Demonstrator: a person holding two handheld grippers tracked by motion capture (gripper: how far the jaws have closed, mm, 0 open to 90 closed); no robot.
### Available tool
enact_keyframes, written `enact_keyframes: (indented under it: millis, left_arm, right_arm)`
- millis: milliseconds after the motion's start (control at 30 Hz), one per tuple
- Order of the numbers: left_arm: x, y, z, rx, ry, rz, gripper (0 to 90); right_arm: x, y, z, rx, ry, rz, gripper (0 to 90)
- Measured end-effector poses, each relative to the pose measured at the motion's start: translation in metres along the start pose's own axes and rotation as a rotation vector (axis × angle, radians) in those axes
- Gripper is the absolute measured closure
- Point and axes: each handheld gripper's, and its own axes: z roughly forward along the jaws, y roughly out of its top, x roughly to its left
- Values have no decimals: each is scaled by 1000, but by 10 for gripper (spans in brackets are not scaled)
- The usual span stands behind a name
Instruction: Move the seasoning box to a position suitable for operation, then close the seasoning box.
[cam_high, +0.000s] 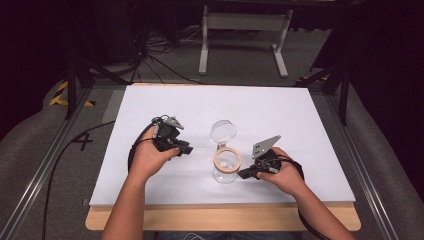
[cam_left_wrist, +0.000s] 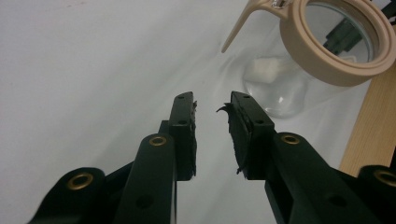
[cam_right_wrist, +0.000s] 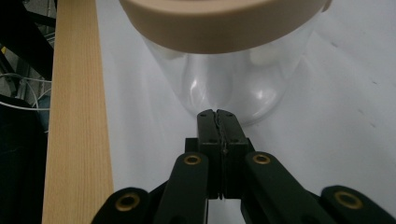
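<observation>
Standing at centre: a clear glass jar (cam_high: 226, 167) with a tan collar (cam_high: 227, 159) round its mouth, upright on the white table sheet (cam_high: 280, 115), toward the near edge.
Jar lid: a round clear lid (cam_high: 223, 131) hinged open, leaning back at 12 o'clock from the mouth.
Jar contents: something small and white (cam_left_wrist: 265, 69) lies inside near the bottom; what it is cannot be told.
Left gripper (cam_high: 187, 149): at 9 o'clock of the jar, near it but apart, held in the person's left hand (cam_high: 150, 157). In the left gripper view its two black jaws stand parted with a clear gap and nothing between them, aimed at the sheet beside the jar's base.
Left pads: the rubber facing (cam_left_wrist: 235, 126) on one jaw looks frayed at its edge.
Right gripper (cam_high: 243, 174): at 3 to 4 o'clock of the jar, held in the person's right hand (cam_high: 285, 175). In the right gripper view its jaws are pressed together, gripping nothing, with the tips just in front of the jar's lower wall; whether they touch the glass cannot be told.
Table edge: a pale wooden board (cam_high: 225, 218) shows under the sheet along the 6 o'clock side.
Background: a white frame stand (cam_high: 245, 30) and loose cables (cam_high: 160, 60) lie on the grey floor at 12 o'clock, beyond the table.
</observation>
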Motion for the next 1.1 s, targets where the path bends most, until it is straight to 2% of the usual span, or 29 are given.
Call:
enact_keyframes:
  millis: [200,633,767,800,867,1100]
  left_arm:
    - [0,0,-1,-7,-6,-1,721]
    - [0,0,1,-9,-15,4,724]
    - [1,0,-1,-44,-38,-10,755]
    - [2,0,-2,-53,-30,-13,767]
    - [2,0,-3,-80,-30,-28,811]
    - [1,3,-1,-162,-10,-31,895]
  right_arm:
    - [6,5,8,14,24,-20,899]
    - [11,9,17,14,26,-42,898]
    - [11,9,10,20,8,-41,899]
    - [11,9,6,12,1,-38,899]
    - [10,9,-2,-12,-17,-25,899]
    - [12,13,-26,-109,-76,-6,899]
